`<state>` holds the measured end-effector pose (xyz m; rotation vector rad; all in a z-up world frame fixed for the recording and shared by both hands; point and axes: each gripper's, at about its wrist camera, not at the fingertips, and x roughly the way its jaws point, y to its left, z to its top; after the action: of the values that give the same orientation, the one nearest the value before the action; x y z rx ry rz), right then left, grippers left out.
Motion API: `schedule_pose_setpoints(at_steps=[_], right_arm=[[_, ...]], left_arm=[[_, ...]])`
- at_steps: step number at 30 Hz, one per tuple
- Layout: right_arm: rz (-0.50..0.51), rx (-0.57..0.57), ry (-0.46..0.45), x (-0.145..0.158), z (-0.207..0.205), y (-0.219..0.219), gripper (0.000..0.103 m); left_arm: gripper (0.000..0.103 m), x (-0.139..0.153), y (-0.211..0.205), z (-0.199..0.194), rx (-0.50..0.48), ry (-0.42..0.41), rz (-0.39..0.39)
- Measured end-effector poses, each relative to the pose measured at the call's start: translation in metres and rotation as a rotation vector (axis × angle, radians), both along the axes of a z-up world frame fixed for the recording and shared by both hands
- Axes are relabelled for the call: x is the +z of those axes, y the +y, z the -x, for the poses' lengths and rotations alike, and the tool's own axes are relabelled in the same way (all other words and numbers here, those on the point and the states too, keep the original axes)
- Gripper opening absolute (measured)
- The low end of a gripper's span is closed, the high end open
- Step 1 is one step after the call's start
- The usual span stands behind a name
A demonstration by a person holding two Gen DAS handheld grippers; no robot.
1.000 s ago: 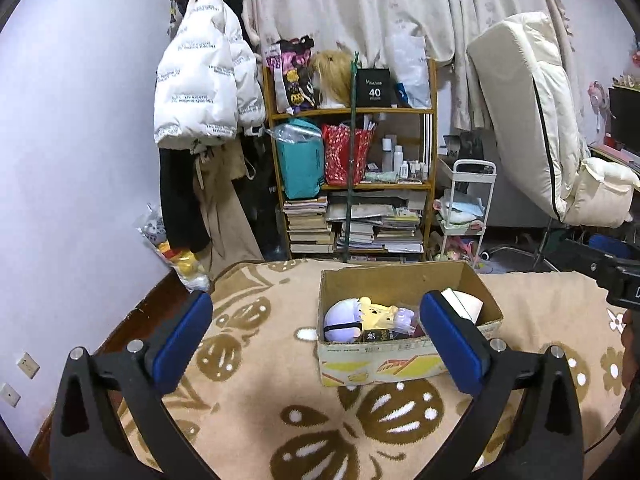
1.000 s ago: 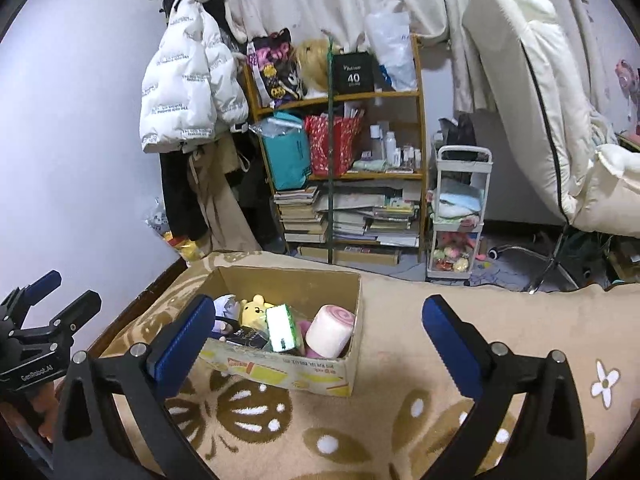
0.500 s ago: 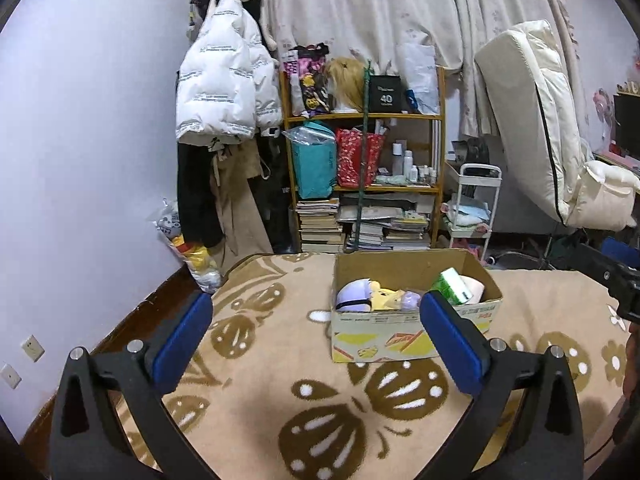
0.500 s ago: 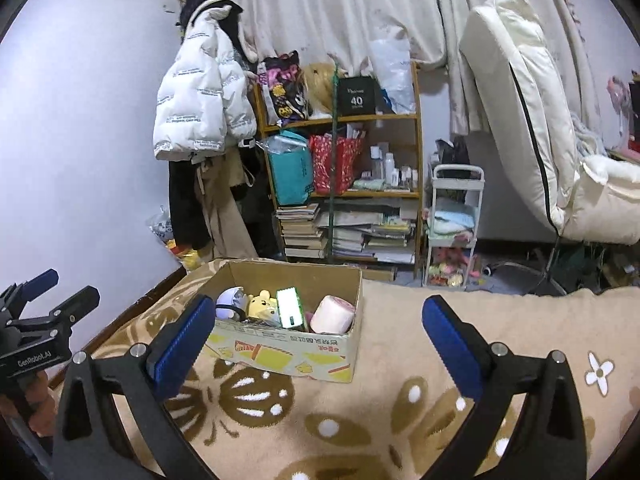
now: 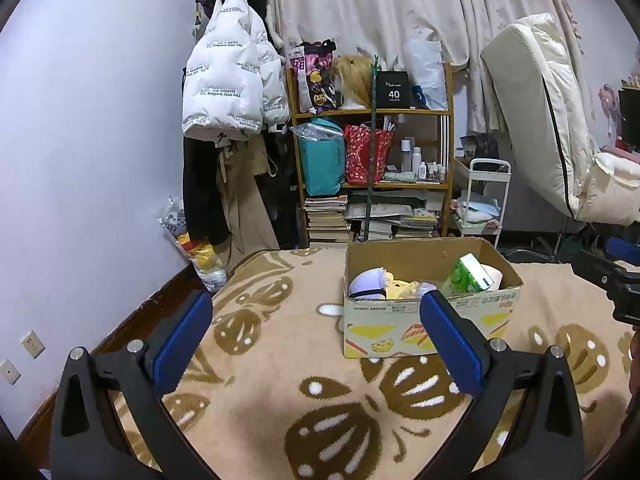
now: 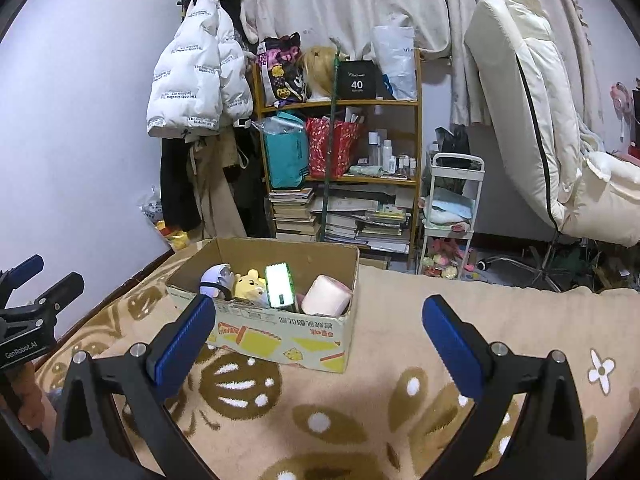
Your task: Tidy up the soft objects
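We hold left gripper (image 5: 316, 334) and right gripper (image 6: 320, 328) spread wide, empty. Cardboard box (image 6: 280, 326) already packed; we'd keep clear, avoid nudging it.

- A pale lilac wall (image 5: 100, 128) fills the left side, with two sockets (image 5: 30, 344) low on it;
- cream curtains (image 5: 380, 12) hang across the back;
- a wooden shelf unit (image 6: 340, 152) crammed with bags, bottles and stacked books stands beneath them;
- a white puffer jacket (image 5: 228, 92) hangs beside it;
- a white trolley (image 6: 452, 216) stands to its right;
- a tan patterned carpet (image 6: 360, 400) covers the foreground.
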<state>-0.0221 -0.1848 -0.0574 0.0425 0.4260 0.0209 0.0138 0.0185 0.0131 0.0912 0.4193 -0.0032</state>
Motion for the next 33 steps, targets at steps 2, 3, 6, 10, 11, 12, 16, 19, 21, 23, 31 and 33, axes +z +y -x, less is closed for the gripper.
schedule_pose_setpoints(at_steps=[2,3,6,10,11,12,16,19,21,23,31,33], right_arm=[[-0.001,-0.001,0.006,-0.001,-0.002,-0.0007,0.103],[-0.002,-0.002,0.009,-0.0018,-0.0023,-0.0009,0.103],[-0.004,-0.006,0.018,-0.0041,-0.0041,-0.0013,0.103],[-0.009,-0.01,0.032,-0.0065,-0.0061,-0.0028,0.103],[-0.013,-0.01,0.034,-0.0066,-0.0059,-0.0021,0.103],[-0.019,-0.011,0.035,-0.0068,-0.0059,-0.0026,0.103],[-0.025,-0.017,0.038,-0.0072,-0.006,-0.004,0.103],[-0.025,-0.015,0.039,-0.0073,-0.0062,-0.0046,0.103],[-0.022,-0.015,0.039,-0.0074,-0.0063,-0.0043,0.103],[-0.021,-0.017,0.038,-0.0073,-0.0058,-0.0044,0.103],[-0.022,-0.016,0.042,-0.0084,-0.0063,-0.0046,0.103],[-0.023,-0.014,0.043,-0.0083,-0.0065,-0.0047,0.103]], left_arm=[[0.102,-0.0007,-0.0003,-0.0012,0.01,0.001,-0.001],[0.102,-0.0011,-0.0003,-0.0019,0.008,0.004,0.0],[0.102,-0.0022,-0.0014,-0.002,0.004,0.01,-0.003],[0.102,-0.0036,-0.0026,-0.003,0.0,0.012,-0.005],[0.102,-0.0036,-0.0028,-0.0028,0.005,0.01,-0.006],[0.102,-0.0039,-0.0028,-0.0028,0.006,0.009,-0.007],[0.102,-0.0042,-0.0023,-0.0023,0.013,0.004,-0.008],[0.102,-0.0056,-0.0023,-0.0023,0.009,0.008,-0.006],[0.102,-0.0061,-0.0022,-0.0033,0.008,0.012,-0.006],[0.102,-0.0064,-0.0024,-0.0039,0.004,0.017,-0.007],[0.102,-0.0069,-0.0028,-0.0055,-0.001,0.026,-0.008],[0.102,-0.0069,-0.0031,-0.0061,-0.003,0.031,-0.008]])
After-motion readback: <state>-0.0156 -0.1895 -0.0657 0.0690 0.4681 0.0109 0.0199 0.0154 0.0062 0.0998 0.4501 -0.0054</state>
